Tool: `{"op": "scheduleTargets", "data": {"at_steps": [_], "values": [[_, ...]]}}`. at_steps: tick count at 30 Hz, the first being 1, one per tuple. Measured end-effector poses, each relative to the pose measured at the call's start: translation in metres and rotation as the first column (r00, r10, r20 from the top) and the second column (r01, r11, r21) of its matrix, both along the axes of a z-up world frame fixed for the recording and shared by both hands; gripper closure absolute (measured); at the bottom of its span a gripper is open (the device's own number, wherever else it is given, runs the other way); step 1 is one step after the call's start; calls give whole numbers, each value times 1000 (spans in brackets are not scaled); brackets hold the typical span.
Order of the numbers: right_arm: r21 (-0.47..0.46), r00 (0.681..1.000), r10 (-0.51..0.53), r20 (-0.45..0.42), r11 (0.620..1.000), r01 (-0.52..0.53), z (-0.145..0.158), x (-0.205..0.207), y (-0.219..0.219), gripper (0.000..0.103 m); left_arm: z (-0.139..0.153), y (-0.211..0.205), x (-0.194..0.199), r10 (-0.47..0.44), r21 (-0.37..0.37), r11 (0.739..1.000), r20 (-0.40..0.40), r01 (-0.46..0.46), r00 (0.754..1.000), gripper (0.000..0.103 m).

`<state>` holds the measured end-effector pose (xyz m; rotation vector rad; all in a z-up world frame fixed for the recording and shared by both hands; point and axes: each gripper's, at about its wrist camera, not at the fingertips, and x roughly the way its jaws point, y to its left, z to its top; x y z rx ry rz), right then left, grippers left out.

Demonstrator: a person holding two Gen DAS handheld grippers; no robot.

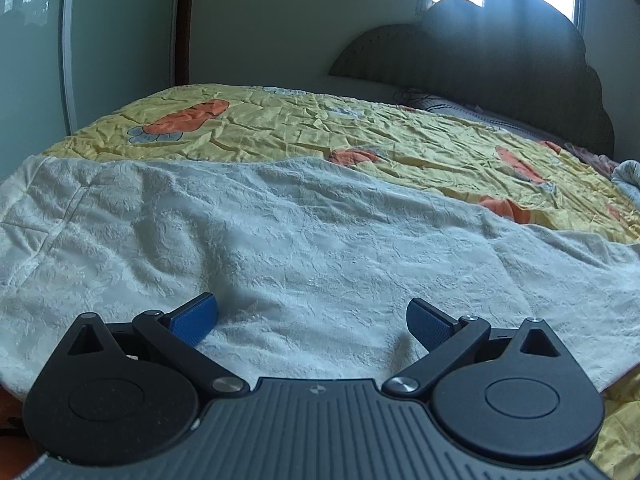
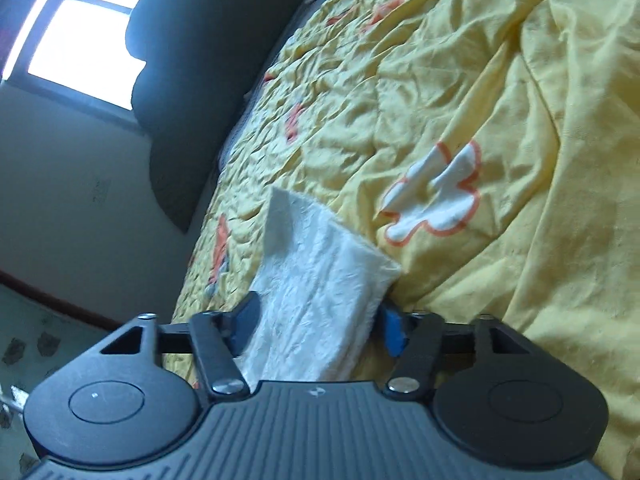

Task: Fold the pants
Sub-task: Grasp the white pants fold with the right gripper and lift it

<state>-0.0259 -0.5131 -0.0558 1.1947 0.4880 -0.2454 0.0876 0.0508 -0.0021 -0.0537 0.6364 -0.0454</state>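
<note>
The white fleecy pants lie spread flat across the near part of the bed in the left wrist view. My left gripper is open and empty, hovering just above the pants' near edge. In the right wrist view the camera is tilted. A strip of the same white pants runs between the blue pads of my right gripper, which is closed on it and holds the end lifted off the quilt.
A yellow quilt with orange carrot prints covers the bed. A dark padded headboard stands at the far end under a bright window. A wardrobe door is at the left. A bunched cloth lies at the far right.
</note>
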Motion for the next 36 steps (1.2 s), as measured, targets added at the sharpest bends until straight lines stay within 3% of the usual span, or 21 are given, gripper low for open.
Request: {"op": "scheduleTargets", "data": {"at_steps": [1,3,11,18,23,25,28,29,31,33,34,36], "values": [[-18,1000,1,-12,1000,-1,-2,2,0,73,0,-1,0,1,5,1000,-1,-1,1000,1],[-39,1000,5,-11,999,-5,-4,2,1,78,-1,-1,0,2,13,1000,-3,-2,1000,1],[-99,998,46,-31,994,-49,-3,11,2,79,-1,-3,0,11,29,1000,-7,-11,1000,1],[-214,997,32,-68,976,-46,6,21,15,84,-1,-3,0,11,23,1000,-6,-11,1000,1],[-392,995,46,-86,917,-76,31,30,38,87,-1,-2,-1,12,9,1000,-2,-12,1000,1],[-489,993,77,-90,865,-111,45,36,56,88,-1,-1,-2,12,3,1000,0,-12,1000,1],[-652,973,207,-97,726,-220,66,44,107,88,0,-1,-2,12,-5,1000,2,-12,1000,1],[-693,956,271,-108,669,-268,69,45,129,88,0,-1,-3,13,-8,1000,3,-13,1000,1],[-772,899,409,-156,517,-369,70,48,182,88,0,0,-3,13,-13,1000,4,-13,1000,1],[-802,843,494,-216,402,-441,60,52,223,88,0,1,-4,14,-21,1000,8,-13,1000,1],[-808,821,518,-242,362,-466,53,55,240,88,1,1,-4,15,-26,1000,12,-14,1000,1],[-808,803,530,-272,327,-489,40,60,259,88,3,2,-7,17,-35,999,24,-16,1000,1]]}}
